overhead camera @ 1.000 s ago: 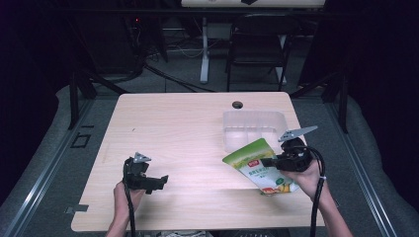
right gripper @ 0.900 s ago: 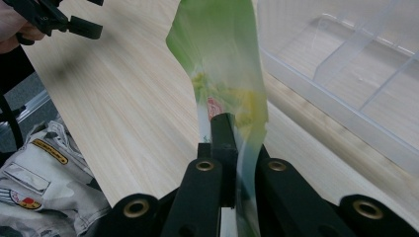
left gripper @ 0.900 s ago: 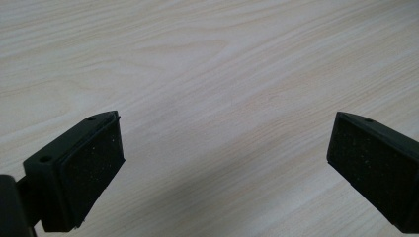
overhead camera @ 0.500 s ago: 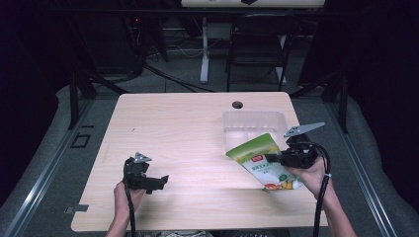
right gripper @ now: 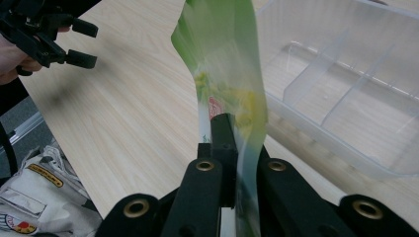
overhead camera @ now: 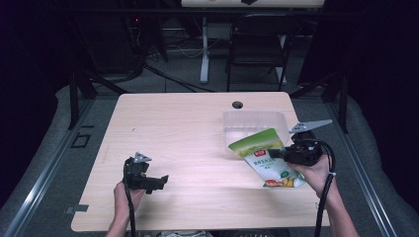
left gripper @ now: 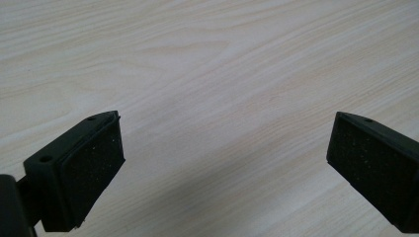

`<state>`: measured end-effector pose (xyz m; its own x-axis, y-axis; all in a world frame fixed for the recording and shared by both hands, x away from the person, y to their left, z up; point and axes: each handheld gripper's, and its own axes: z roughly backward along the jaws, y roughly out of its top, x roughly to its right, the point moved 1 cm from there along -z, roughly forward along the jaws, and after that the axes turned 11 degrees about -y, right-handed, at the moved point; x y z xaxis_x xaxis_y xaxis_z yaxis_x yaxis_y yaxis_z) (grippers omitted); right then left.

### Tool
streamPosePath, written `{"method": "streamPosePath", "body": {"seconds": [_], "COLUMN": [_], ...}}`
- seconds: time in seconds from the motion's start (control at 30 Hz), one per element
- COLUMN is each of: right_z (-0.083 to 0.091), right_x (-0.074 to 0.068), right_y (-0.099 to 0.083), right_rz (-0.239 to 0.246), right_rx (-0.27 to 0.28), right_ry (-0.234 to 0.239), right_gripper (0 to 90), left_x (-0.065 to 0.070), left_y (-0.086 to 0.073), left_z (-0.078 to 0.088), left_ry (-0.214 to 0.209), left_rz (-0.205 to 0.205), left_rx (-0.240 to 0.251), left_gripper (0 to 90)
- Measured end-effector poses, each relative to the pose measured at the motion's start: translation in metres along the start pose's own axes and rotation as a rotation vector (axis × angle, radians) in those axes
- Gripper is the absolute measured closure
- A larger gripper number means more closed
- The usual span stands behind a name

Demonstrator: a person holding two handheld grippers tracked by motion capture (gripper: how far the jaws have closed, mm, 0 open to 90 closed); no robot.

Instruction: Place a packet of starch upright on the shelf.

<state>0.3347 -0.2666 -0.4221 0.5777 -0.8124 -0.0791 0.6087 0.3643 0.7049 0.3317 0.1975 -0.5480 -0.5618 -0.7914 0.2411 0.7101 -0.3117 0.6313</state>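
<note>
We have the green snack pouch [overhead camera: 264,157] off the table and in the air, tilted, its upper edge reaching over the near wall of the clear plastic bin [overhead camera: 254,121] while its lower end hangs nearer the person's side. The pickup looks done, then; what we judge is left is carrying the pouch fully over the bin and letting it go into one of the compartments (the right gripper view shows dividers inside, and no item in the part we can see). Our right gripper [overhead camera: 282,154] has its jaws pressed together on the pouch, pinching it at one side edge, so the pouch stands out ahead of the jaws toward the bin. Our left gripper [overhead camera: 159,181] rests well apart over bare wooden table [overhead camera: 188,128], jaws spread, nothing between them.
</note>
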Motion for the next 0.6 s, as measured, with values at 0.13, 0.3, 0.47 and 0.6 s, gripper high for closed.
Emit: {"method": "streamPosePath", "body": {"seconds": [0.13, 0.3, 0.47, 0.6], "right_z": [0.004, 0.01, 0.018, 0.021], "right_x": [0.004, 0.004, 0.005, 0.009], "right_y": [0.009, 0.021, 0.031, 0.036], "right_rz": [-0.011, -0.011, -0.024, -0.05], "right_rx": [0.019, 0.028, 0.045, 0.064], "right_ry": [-0.018, -0.052, -0.075, -0.095], "right_gripper": [90.0, 90.0, 90.0, 90.0], "left_x": [0.003, 0.008, 0.007, 0.006], "left_y": [0.001, 0.002, 0.002, 0.002], "left_z": [-0.003, -0.004, -0.005, -0.001], "left_ry": [-0.003, -0.003, -0.009, -0.001], "left_rz": [-0.007, -0.021, -0.018, -0.015], "left_rx": [-0.011, -0.002, -0.009, 0.016], "left_gripper": [0.9, 1.0, 1.0, 1.1]}}
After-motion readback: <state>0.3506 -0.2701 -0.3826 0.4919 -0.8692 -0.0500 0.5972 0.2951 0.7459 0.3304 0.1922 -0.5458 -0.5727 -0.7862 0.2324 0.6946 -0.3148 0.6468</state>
